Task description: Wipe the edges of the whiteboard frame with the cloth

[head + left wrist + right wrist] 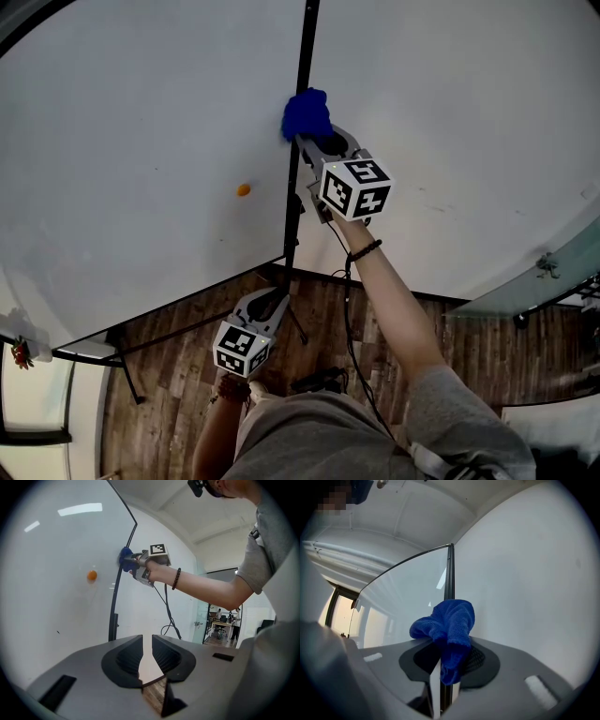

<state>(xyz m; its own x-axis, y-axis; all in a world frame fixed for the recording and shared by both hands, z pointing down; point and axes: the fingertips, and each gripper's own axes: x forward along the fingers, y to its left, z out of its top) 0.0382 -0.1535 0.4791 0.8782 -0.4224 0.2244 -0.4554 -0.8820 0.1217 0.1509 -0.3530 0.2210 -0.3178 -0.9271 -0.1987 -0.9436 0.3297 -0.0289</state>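
Observation:
A blue cloth [306,114] is bunched against the black vertical edge of the whiteboard frame [300,94]. My right gripper [314,145] is shut on the cloth [449,632], pressing it to the frame edge [449,569]. From the left gripper view the same cloth [124,558] shows at the frame edge [115,606], held out on the raised right arm. My left gripper [272,302] hangs low near the board's bottom corner; its jaws [146,660] stand slightly apart with nothing between them.
An orange magnet [243,189] sticks on the whiteboard [141,169] left of the frame edge. A cable [352,309] hangs from the right gripper. Black stand legs [127,375] rest on the wooden floor [178,366]. A glass partition [534,281] is at right.

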